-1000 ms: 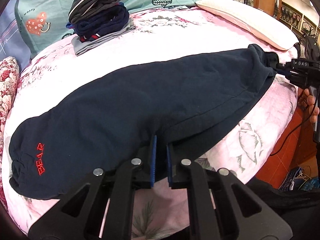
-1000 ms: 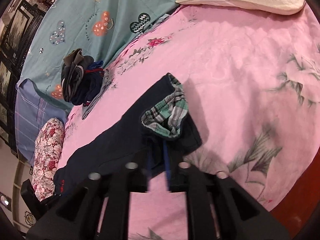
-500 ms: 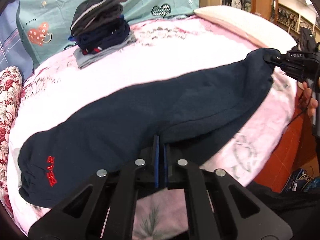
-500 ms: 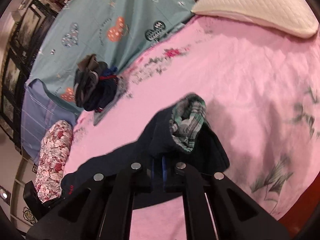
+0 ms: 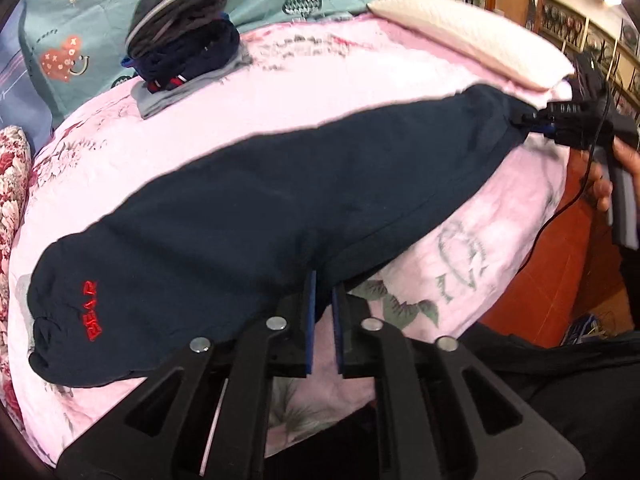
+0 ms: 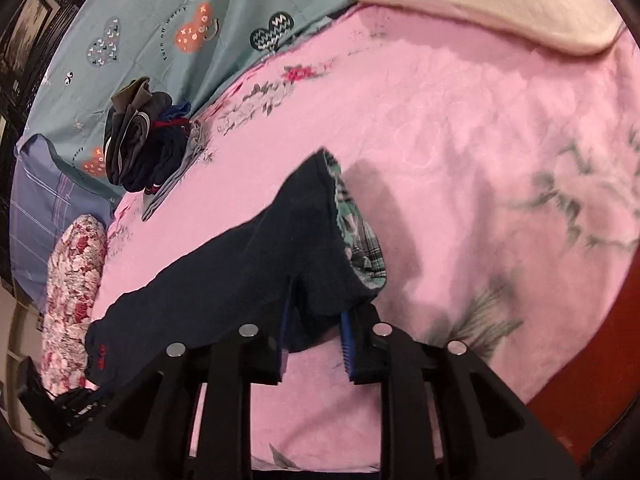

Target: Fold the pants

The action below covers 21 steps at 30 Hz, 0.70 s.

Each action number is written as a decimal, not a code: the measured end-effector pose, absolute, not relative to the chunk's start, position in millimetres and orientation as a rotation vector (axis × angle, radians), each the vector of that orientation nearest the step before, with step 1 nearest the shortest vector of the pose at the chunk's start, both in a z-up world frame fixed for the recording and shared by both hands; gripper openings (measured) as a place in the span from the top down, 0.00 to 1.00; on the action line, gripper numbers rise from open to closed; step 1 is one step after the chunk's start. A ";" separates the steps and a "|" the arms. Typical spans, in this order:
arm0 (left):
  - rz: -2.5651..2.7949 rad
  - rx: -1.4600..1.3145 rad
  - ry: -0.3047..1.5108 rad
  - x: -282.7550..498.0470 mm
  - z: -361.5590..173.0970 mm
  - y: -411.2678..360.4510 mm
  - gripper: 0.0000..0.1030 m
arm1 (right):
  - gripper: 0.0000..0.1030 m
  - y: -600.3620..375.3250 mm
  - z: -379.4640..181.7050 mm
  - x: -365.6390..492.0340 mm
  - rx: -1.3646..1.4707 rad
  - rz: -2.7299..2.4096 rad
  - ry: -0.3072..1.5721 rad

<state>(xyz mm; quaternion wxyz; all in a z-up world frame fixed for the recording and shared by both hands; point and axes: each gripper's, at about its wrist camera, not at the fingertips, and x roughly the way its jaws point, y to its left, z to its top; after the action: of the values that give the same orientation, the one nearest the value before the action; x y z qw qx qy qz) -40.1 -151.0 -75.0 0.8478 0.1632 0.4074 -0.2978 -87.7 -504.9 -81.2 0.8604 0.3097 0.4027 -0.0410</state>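
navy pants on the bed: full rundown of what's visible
The navy pants look like soft fleece, lying lengthwise in one long band on the pink floral bedspread. Red "BEAR" embroidery sits near one gathered end. The other end shows a green plaid lining. The left gripper has its fingers at the near edge mid-length; the right gripper straddles the lined end, slightly parted.

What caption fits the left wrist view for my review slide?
Left gripper at the near edge of navy fleece pants laid across a pink floral bedsheet; right gripper at their far end.
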 end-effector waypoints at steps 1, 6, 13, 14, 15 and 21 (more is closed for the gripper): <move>-0.630 0.328 0.852 -40.5 -68.7 -147.3 0.88 | 0.70 -505.9 -71.8 -93.6 0.625 -0.113 0.821; -0.651 0.236 0.768 -48.4 -24.1 -120.6 0.65 | 0.66 -512.0 -36.1 -102.4 0.523 -0.196 0.725; -0.491 0.319 0.775 -19.5 -43.6 -107.8 0.55 | 0.54 -510.2 -30.9 -54.0 0.423 -0.160 0.780; -0.438 0.317 0.804 -6.2 -53.9 -100.6 0.61 | 0.54 -510.1 -37.4 -39.8 0.403 -0.153 0.816; -0.377 0.297 0.847 9.9 -64.6 -88.5 0.67 | 0.54 -510.9 -44.1 -28.7 0.387 -0.157 0.848; -0.129 0.152 0.972 65.1 -98.8 -3.4 0.72 | 0.89 -502.7 -84.8 9.9 0.298 -0.121 1.042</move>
<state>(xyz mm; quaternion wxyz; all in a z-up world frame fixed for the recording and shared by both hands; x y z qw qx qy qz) 65.1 -3.4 -98.8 0.8795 0.0727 0.4663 -0.0618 9.9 -502.7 -84.8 0.8549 0.1419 0.4957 -0.0577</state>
